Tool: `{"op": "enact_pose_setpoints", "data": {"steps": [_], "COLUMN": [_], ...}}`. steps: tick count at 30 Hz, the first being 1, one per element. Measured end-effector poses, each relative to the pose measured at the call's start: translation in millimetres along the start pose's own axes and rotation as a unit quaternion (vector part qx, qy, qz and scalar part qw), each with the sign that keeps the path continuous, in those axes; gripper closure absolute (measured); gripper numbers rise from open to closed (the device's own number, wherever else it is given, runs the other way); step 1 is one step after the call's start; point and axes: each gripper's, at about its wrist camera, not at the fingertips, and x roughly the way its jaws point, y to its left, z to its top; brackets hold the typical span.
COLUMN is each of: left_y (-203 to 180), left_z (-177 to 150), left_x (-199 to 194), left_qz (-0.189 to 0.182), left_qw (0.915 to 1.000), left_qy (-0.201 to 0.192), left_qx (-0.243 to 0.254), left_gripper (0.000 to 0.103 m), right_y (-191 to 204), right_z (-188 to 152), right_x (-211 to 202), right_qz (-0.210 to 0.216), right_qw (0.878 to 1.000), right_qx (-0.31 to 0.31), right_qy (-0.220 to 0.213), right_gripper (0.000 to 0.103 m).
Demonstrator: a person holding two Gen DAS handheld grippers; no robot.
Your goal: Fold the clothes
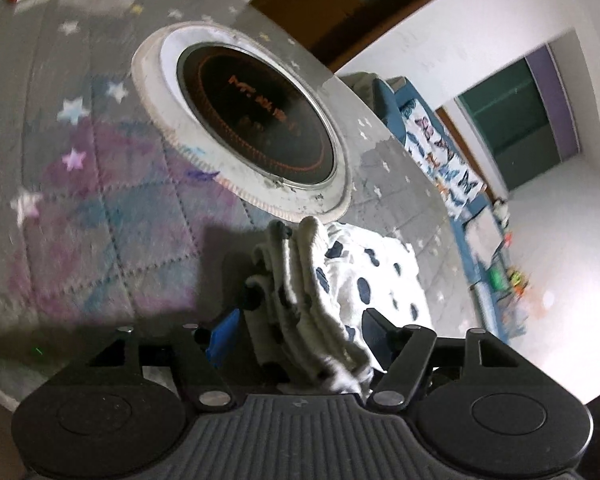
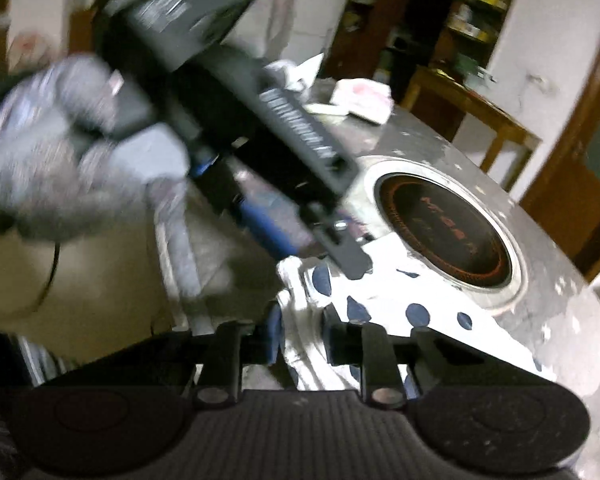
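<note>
A white garment with dark blue spots (image 1: 364,268) lies on a round table with a grey star-print cover (image 1: 80,184). My left gripper (image 1: 300,320) is shut on a bunched edge of it, folds stacked between the fingers. In the right wrist view the same garment (image 2: 396,300) spreads toward the table's middle. My right gripper (image 2: 300,340) is shut on its near edge. The left gripper (image 2: 332,248), held by a gloved hand (image 2: 72,152), shows at upper left, its tip on the cloth.
A round black induction cooker (image 1: 256,120) in a white ring is set in the table's middle, just beyond the garment; it also shows in the right wrist view (image 2: 444,228). Papers (image 2: 360,96) lie at the table's far side. A wooden table (image 2: 472,100) stands behind.
</note>
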Motion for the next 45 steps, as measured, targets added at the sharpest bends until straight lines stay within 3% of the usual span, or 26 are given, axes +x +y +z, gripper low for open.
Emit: {"op": "enact_pose_setpoints", "data": {"steps": [6, 11, 19, 22, 24, 26, 29, 36, 45], "left_y": [8.9, 13.7, 11.0, 10.2, 12.0, 15.2, 15.8, 14.4, 7.2], "left_z": [-5.5, -9.4, -6.6, -5.8, -5.9, -5.7, -5.7, 0.5, 5.6], "left_x": [0.4, 5.2, 15.8, 20.6, 21.5, 21.1, 22.5, 23.2, 26.2], "left_qz": [-0.038, -0.047, -0.057, -0.056, -0.057, -0.059, -0.056, -0.040, -0.024], "left_qw": [0.9960, 0.9911, 0.9894, 0.9900, 0.9897, 0.9890, 0.9898, 0.9935, 0.9964], "left_qy": [-0.002, -0.002, -0.005, -0.004, -0.006, -0.009, -0.008, -0.017, -0.020], "left_qx": [-0.081, -0.125, -0.133, -0.129, -0.131, -0.135, -0.131, -0.105, -0.079], "left_gripper": [0.029, 0.025, 0.027, 0.038, 0.056, 0.065, 0.073, 0.076, 0.076], "right_y": [-26.0, -28.1, -31.4, -32.7, -31.1, -31.1, -31.0, -54.4, -127.3], "right_z": [1.8, -1.6, -7.1, -9.2, -11.7, -13.5, -15.9, -26.4, -54.3], "right_x": [-15.7, -17.5, -20.1, -21.0, -22.7, -21.8, -19.7, -32.1, -14.3], "right_qz": [0.015, 0.018, 0.023, 0.025, 0.027, 0.029, 0.032, 0.041, -0.047], "right_qw": [0.996, 0.995, 0.994, 0.993, 0.993, 0.993, 0.993, 0.983, 0.969], "right_qx": [0.085, 0.091, 0.098, 0.100, 0.099, 0.100, 0.103, 0.170, 0.241], "right_qy": [-0.029, -0.038, -0.050, -0.055, -0.057, -0.057, -0.055, -0.060, -0.018], "right_gripper": [0.086, 0.087, 0.087, 0.087, 0.087, 0.087, 0.087, 0.082, 0.082]}}
